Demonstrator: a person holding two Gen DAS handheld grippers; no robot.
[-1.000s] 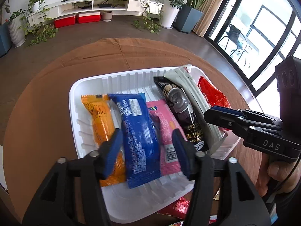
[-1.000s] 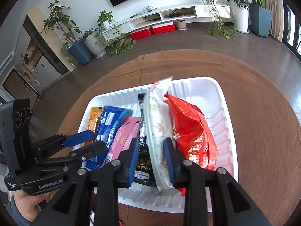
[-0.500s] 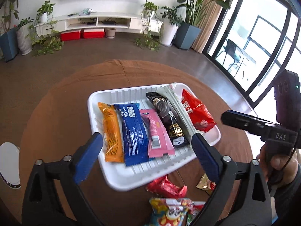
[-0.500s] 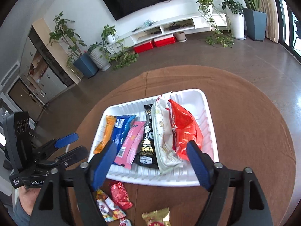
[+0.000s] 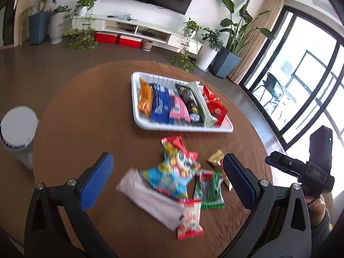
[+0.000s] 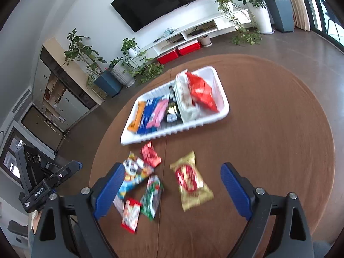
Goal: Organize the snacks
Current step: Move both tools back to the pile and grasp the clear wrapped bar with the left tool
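Observation:
A white tray [image 5: 225, 128] [image 6: 223, 109] on the round brown table holds several snack packs in a row, from an orange bar [image 5: 144, 99] to a red bag [image 5: 214, 105]. Loose snacks lie near me: a colourful bag [image 5: 172, 172], a white pack [image 5: 150, 200], a green pack [image 5: 208, 190], a small red-white pack [image 5: 190, 219], a gold pack [image 6: 191, 180] and a small red pack [image 6: 150, 153]. My left gripper [image 5: 167, 181] is open and empty above the loose pile. My right gripper [image 6: 172, 190] is open and empty above the same snacks.
A white-lidded container [image 5: 18, 126] stands at the table's left edge. The brown tablecloth [image 6: 279, 150] covers the table. Plants, a TV unit and windows lie beyond the table.
Both grippers opened wide and pulled back and up from the tray, so the loose snacks in front of the tray came into view. The tray's packs stayed in place.

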